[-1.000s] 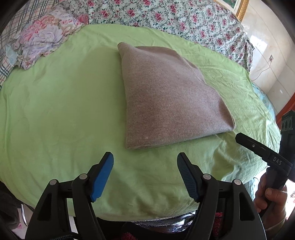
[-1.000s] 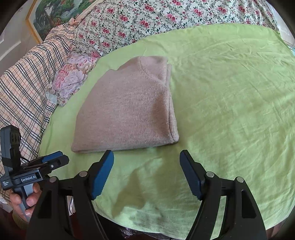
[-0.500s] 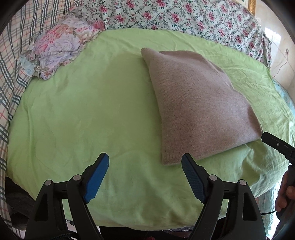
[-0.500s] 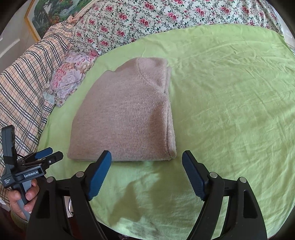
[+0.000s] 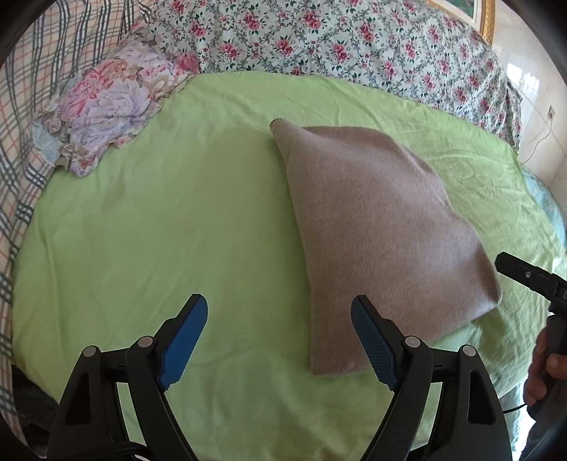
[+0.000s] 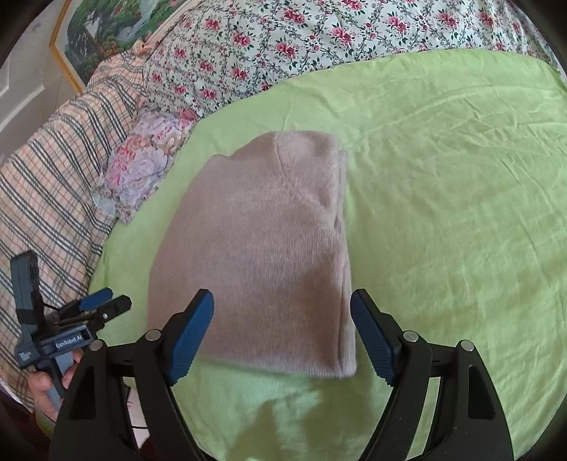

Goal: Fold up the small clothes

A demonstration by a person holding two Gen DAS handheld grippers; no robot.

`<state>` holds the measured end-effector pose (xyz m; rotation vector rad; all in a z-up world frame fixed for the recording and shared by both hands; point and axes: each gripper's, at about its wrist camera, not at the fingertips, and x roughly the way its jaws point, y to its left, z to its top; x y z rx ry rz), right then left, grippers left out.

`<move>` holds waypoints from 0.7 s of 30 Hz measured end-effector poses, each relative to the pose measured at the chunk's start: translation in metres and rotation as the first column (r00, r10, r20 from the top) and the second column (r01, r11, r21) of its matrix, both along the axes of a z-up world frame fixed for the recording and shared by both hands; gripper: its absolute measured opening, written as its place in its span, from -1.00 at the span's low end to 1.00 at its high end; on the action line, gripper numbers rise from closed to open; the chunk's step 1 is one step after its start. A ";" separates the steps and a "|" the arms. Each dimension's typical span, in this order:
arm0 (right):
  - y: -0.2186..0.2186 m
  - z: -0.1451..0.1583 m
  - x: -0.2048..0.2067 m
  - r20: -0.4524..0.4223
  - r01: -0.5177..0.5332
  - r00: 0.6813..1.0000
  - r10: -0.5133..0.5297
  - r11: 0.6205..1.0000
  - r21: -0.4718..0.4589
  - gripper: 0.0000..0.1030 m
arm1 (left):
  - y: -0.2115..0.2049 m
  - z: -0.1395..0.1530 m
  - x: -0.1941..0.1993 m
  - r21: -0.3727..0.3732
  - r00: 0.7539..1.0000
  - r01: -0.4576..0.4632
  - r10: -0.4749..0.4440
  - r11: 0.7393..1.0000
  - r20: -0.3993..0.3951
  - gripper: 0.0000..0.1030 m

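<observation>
Up close, the left claw (image 5: 279, 335) stands wide apart with nothing between its blue pads (image 5: 184, 331), hovering over the green sheet (image 5: 159, 230) near the front edge of the bed. Its right pad sits just in front of the near left corner of the folded sweater (image 5: 372, 227), not clearly touching it. The right claw (image 6: 281, 329) is likewise spread wide and holds nothing; its pads frame the near edge of the same folded sweater (image 6: 262, 255), with the right pad just beside the sweater's near right corner. Whether either pad touches the knit cannot be told.

That sweater, a beige-grey knit, lies folded into a rough rectangle on the green sheet, toward the middle of the bed, its neckline at the far end in the right wrist view.

Farther out, a small floral bundle of cloth (image 5: 110, 106) rests at the sheet's far left edge, well apart from the sweater. Behind it runs a rose-print cover (image 6: 319, 39), and a plaid blanket (image 6: 53, 170) lies to the left. A framed picture (image 6: 106, 32) hangs beyond.
</observation>
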<state>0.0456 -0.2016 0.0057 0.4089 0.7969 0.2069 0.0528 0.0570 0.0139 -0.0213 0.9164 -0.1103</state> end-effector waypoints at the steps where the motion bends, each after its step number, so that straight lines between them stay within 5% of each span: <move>1: -0.004 0.001 0.009 -0.002 0.004 1.000 -0.004 1.000 0.010 0.55 | 0.001 0.001 0.007 -0.028 1.000 0.006 -0.006 1.000 -0.008 0.63; 6: -0.025 0.001 0.059 -0.025 0.012 1.000 -0.011 0.998 0.068 0.55 | 0.009 0.005 0.050 -0.176 0.998 0.015 -0.024 0.984 -0.051 0.64; 14: -0.044 -0.022 0.145 -0.095 0.010 0.996 0.006 0.985 0.175 0.54 | 0.013 -0.017 0.132 -0.280 0.990 -0.020 -0.021 0.960 -0.141 0.64; 15: -0.042 -0.026 0.156 -0.105 -0.004 0.994 0.023 0.983 0.181 0.27 | 0.015 -0.021 0.142 -0.277 0.988 -0.038 -0.005 0.960 -0.154 0.64; 16: -0.041 -0.027 0.160 -0.118 -0.001 0.993 0.021 0.986 0.168 -0.57 | 0.016 -0.025 0.150 -0.275 0.987 -0.050 0.005 0.960 -0.162 0.65; 17: -0.040 -0.023 0.162 -0.105 0.011 0.994 0.005 0.988 0.152 -0.76 | 0.016 -0.028 0.159 -0.273 0.986 -0.061 0.014 0.960 -0.169 0.66; 21: -0.039 -0.011 0.155 -0.034 0.039 0.999 -0.037 0.998 0.059 -0.81 | 0.013 -0.031 0.171 -0.230 0.990 -0.063 0.031 0.971 -0.140 0.67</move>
